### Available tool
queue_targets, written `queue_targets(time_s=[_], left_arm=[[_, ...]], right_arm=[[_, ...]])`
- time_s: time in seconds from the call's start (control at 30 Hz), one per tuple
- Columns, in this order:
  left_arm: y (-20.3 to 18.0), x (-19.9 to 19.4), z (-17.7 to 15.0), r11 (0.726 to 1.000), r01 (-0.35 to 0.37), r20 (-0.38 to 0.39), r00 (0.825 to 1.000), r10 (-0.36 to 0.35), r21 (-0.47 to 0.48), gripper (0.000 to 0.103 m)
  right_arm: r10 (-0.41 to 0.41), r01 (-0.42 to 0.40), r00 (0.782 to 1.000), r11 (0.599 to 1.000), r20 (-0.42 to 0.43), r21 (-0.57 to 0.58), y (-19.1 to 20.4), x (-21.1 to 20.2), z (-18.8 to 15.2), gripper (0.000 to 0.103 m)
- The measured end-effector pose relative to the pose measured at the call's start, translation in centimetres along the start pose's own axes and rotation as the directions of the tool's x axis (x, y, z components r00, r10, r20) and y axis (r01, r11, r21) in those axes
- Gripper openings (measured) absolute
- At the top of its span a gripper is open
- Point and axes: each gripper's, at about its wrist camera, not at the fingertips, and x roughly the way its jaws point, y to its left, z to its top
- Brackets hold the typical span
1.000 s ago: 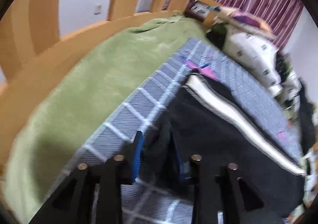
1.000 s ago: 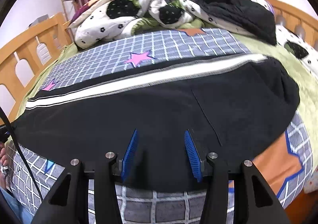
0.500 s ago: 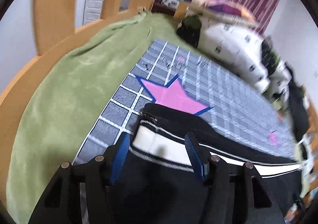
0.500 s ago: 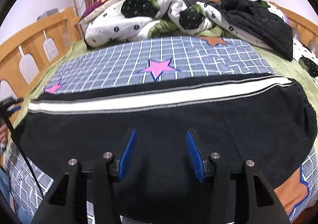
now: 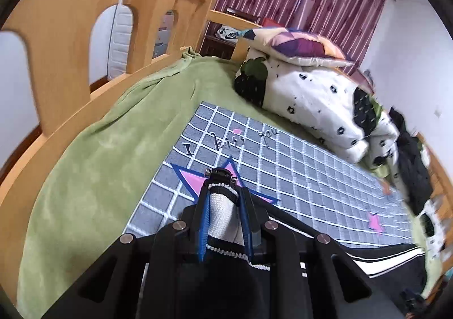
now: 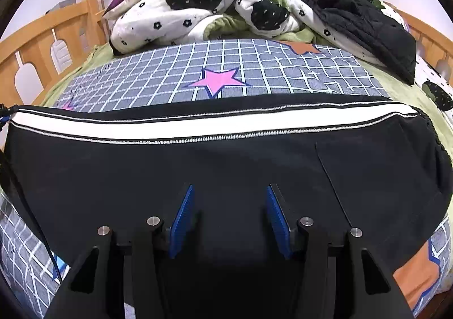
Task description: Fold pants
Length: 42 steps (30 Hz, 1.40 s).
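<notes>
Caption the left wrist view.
Left gripper shut on the pants' white-striped cuff, above a pink star.

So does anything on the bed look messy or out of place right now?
Only the far end: a white flowered quilt and a black jacket lie in a crumpled heap. The pants lie flat on the checked blanket.

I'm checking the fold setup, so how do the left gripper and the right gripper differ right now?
The left gripper has just been closing and is clamped on the white-striped end of the pants; the right gripper stands open, with nothing pinched. The left gripper has that end gathered between its pads over the pink star; the right gripper sits over the flat black cloth. Both have blue ribbed pads.
</notes>
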Motion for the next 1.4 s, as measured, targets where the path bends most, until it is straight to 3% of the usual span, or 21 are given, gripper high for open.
queue_targets(time_s=[0.1,0.2,0.37,0.43,0.57,0.7,0.83,0.9,0.93,0.97,1.0,1.03,1.07,1.1,1.17,1.27,1.33,1.4], left_arm=[[0.5,4.7,-1.1,0.996,-0.09,-0.084,0.992,0.09,0.007,0.019],[2.0,7.7,-2.8,0.993,-0.11,-0.153,0.983,0.103,-0.033,0.02],[1.2,6.0,-2.6,0.991,-0.134,-0.159,0.979,0.13,-0.013,0.026],[0.7,4.8,-2.1,0.988,-0.154,-0.147,0.977,0.153,0.0,0.026],[0.5,5.1,-1.1,0.985,-0.164,-0.116,0.979,0.169,0.05,0.06],[0.9,5.8,-1.5,0.984,-0.165,-0.118,0.978,0.172,0.07,0.059],[2.2,6.9,-2.2,0.996,-0.086,-0.182,0.98,0.084,-0.003,0.059],[2.4,7.4,-2.7,0.997,-0.081,-0.199,0.977,0.077,-0.011,0.047],[2.4,7.8,-2.9,0.998,-0.057,-0.219,0.974,0.053,-0.011,0.042],[2.3,7.9,-3.1,0.999,-0.043,-0.226,0.973,0.039,-0.01,0.037],[2.2,7.7,-3.2,0.999,-0.052,-0.211,0.976,0.051,0.0,0.03],[2.1,7.4,-3.3,0.998,-0.057,-0.191,0.98,0.058,0.01,0.024],[2.0,7.2,-3.3,0.999,-0.043,-0.183,0.982,0.045,0.017,0.022],[1.9,6.9,-3.2,0.999,-0.042,-0.172,0.984,0.044,0.016,0.02],[1.8,5.9,-2.9,1.0,-0.021,-0.138,0.99,0.021,0.0,0.019],[1.8,5.4,-2.1,1.0,0.0,-0.115,0.993,-0.001,-0.012,0.018],[2.0,6.8,-2.3,0.999,-0.035,-0.137,0.99,0.033,-0.01,0.018],[2.2,8.1,-3.1,0.998,-0.066,-0.153,0.986,0.064,-0.011,0.019]], right_arm=[[0.004,-0.004,1.0,1.0,0.001,0.004,0.1,0.6,0.6,0.051],[-0.016,0.016,1.0,1.0,0.007,-0.013,0.3,1.0,1.0,0.051],[-0.012,0.013,1.0,0.999,0.025,-0.042,-0.1,1.0,2.1,0.051],[-0.011,0.013,0.999,0.998,0.039,-0.068,-0.1,1.1,3.2,0.058],[0.021,-0.008,0.996,0.988,0.081,-0.157,0.2,2.4,6.0,0.069],[0.119,-0.095,0.991,0.946,0.06,-0.309,2.2,5.8,9.8,0.07],[0.195,-0.18,0.981,0.902,0.0,-0.393,3.5,10.1,12.6,0.07],[0.246,-0.257,0.966,0.878,-0.08,-0.404,3.7,12.3,13.0,0.069],[0.256,-0.283,0.959,0.866,-0.119,-0.412,3.8,13.1,12.9,0.058],[0.247,-0.294,0.955,0.855,-0.163,-0.426,4.1,14.1,12.5,0.039],[0.236,-0.308,0.949,0.841,-0.211,-0.446,4.3,15.0,11.8,0.035],[0.228,-0.305,0.95,0.829,-0.213,-0.469,4.5,15.2,11.2,0.032],[0.22,-0.281,0.959,0.824,-0.18,-0.492,4.6,14.9,10.8,0.012],[0.21,-0.262,0.965,0.821,-0.158,-0.507,4.7,14.6,10.5,0.005],[0.216,-0.262,0.965,0.826,-0.149,-0.498,4.7,13.9,10.6,0.005],[0.239,-0.232,0.97,0.83,-0.052,-0.508,4.6,11.6,11.1,0.004],[0.254,-0.232,0.967,0.835,-0.023,-0.5,4.5,11.2,11.5,0.004],[0.252,-0.244,0.967,0.844,-0.05,-0.477,4.5,12.5,11.7,0.004]])
